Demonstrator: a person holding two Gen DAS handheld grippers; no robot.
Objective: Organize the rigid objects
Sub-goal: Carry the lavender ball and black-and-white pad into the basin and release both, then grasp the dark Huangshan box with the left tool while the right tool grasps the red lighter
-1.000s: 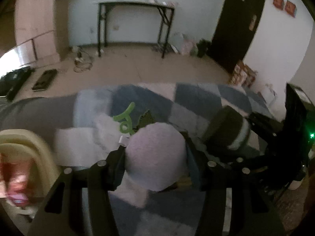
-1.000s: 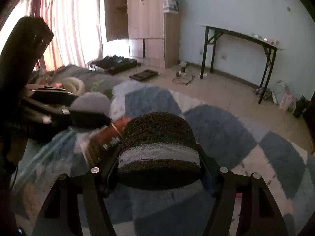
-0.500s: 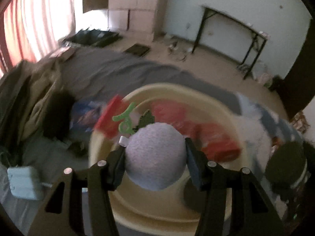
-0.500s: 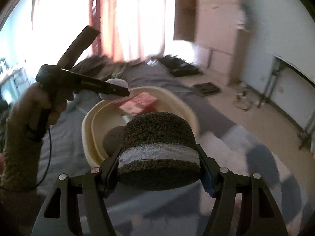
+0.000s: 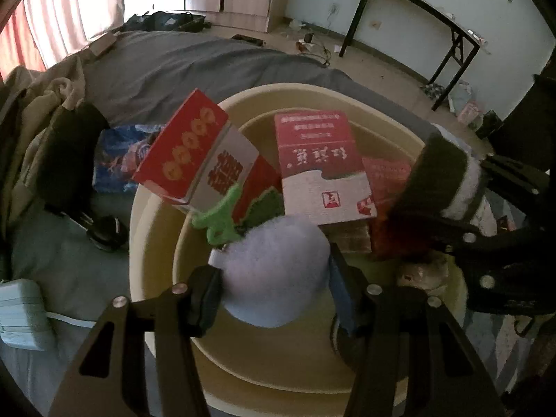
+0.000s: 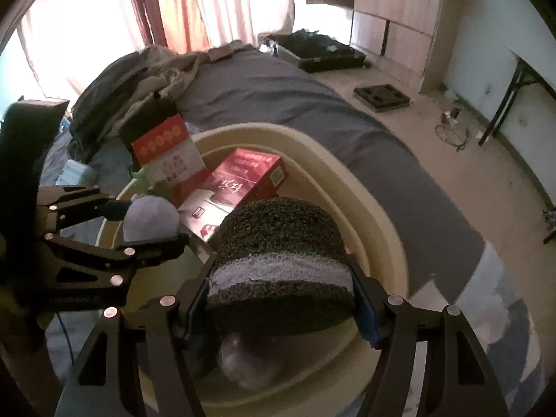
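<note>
My left gripper [image 5: 274,295] is shut on a pale lilac plush ball [image 5: 274,271] with a green loop [image 5: 219,219], held over the cream basin [image 5: 153,243]. My right gripper [image 6: 281,305] is shut on a dark round sponge with a white band [image 6: 281,250], also over the basin [image 6: 378,229]. The sponge shows at the right in the left wrist view [image 5: 441,177]; the ball shows at the left in the right wrist view [image 6: 149,219]. Red and white boxes [image 5: 319,163] [image 6: 239,180] lie in the basin, one leaning on its rim [image 5: 194,149].
The basin sits on a bed with a grey sheet [image 5: 194,62]. A rumpled jacket [image 5: 38,104] and a blue packet [image 5: 118,153] lie to the left, a pale box [image 5: 21,312] at the near left. A black-legged table [image 5: 417,21] stands by the far wall.
Both grippers swung from over the blue checked rug to above the basin on the bed. Each keeps its hold. The boxes in the basin are now close and sharp.
</note>
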